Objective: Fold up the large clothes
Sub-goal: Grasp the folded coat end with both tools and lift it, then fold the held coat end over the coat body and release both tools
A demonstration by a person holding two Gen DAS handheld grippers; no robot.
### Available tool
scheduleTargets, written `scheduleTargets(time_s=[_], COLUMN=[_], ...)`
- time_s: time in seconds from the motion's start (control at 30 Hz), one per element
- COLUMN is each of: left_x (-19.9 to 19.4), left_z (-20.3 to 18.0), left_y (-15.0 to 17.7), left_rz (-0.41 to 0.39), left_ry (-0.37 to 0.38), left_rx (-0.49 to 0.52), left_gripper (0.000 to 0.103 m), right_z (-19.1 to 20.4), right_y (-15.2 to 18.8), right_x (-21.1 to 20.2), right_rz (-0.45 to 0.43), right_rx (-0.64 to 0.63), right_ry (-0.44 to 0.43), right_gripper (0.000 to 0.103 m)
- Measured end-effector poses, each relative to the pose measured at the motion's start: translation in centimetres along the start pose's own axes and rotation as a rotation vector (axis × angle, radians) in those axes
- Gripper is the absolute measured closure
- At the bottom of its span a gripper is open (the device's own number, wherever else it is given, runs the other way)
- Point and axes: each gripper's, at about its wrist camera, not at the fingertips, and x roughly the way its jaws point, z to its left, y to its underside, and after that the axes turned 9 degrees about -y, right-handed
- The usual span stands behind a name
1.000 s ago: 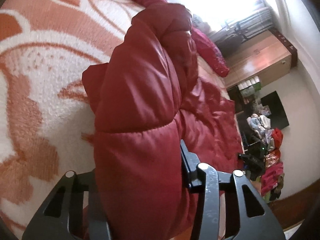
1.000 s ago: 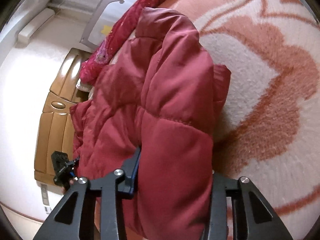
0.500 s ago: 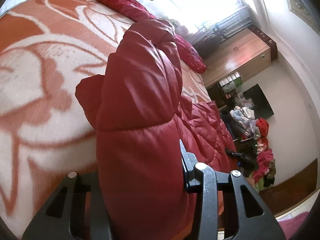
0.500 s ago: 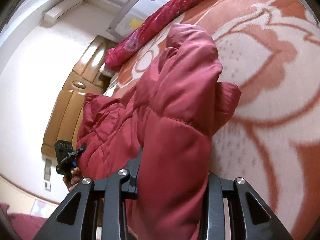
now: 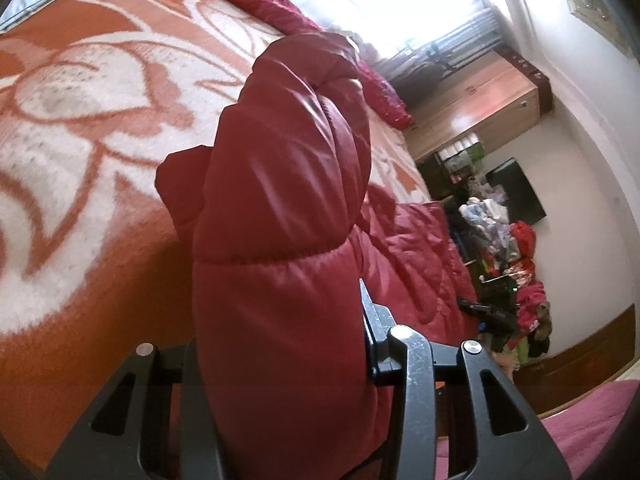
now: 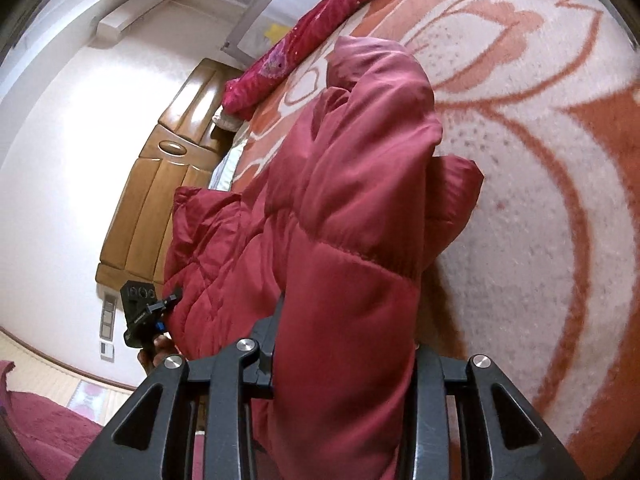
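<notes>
A large red quilted puffer jacket [image 5: 280, 208] lies on a bed with an orange and white patterned blanket [image 5: 80, 128]. My left gripper [image 5: 280, 344] is shut on a thick padded part of the jacket, held up off the blanket. My right gripper [image 6: 344, 344] is shut on another padded part of the same jacket [image 6: 352, 184]. The rest of the jacket trails across the bed between them. The other gripper shows small in each view: the right one [image 5: 488, 312] and the left one [image 6: 148, 308]. The fingertips are hidden by fabric.
A long red bolster [image 5: 280, 12] lies along the far side of the bed. A wooden wardrobe [image 5: 488, 104] and a pile of clothes [image 5: 512, 248] stand by the wall. A wooden headboard [image 6: 160, 176] is at the bed's end.
Both grippers have pulled back and lifted with the jacket still clamped. More of the bed and room shows, and the jacket is drawn out longer.
</notes>
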Motion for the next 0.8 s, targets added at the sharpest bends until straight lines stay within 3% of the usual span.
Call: scheduleTargets(time_s=[0.23, 0.4, 0.53, 0.67, 0.8], left_x=[1.9, 2.5, 2.9, 2.2, 1.1], left_z=[2.3, 1.6, 1.1, 0.6, 0.5], left_y=[1.2, 1.4, 1.3, 1.6, 1.4], left_rz=[0.018, 0.003, 0.003, -0.012, -0.013], left_ry=[-0.084, -0.158, -0.221, -0.290, -0.306], left_rx=[-0.049, -0.020, -0.014, 0.020, -0.001], left_gripper=[0.063, 0.056, 0.045, 0.035, 0.034], right_z=[-2.5, -3.3, -3.6, -3.3, -2.7], right_y=[0.8, 1.2, 1.4, 1.8, 2.0], right_x=[0.4, 0.8, 0.8, 0.7, -0.1], right_rz=[-0.011, -0.020, -0.024, -0.025, -0.026], right_rx=[0.029, 0.027, 0.031, 0.025, -0.007], right_ry=[0.059, 0.101, 0.137, 0.171, 0.238], right_gripper=[0.066, 0.058, 0.042, 0.036, 0.026])
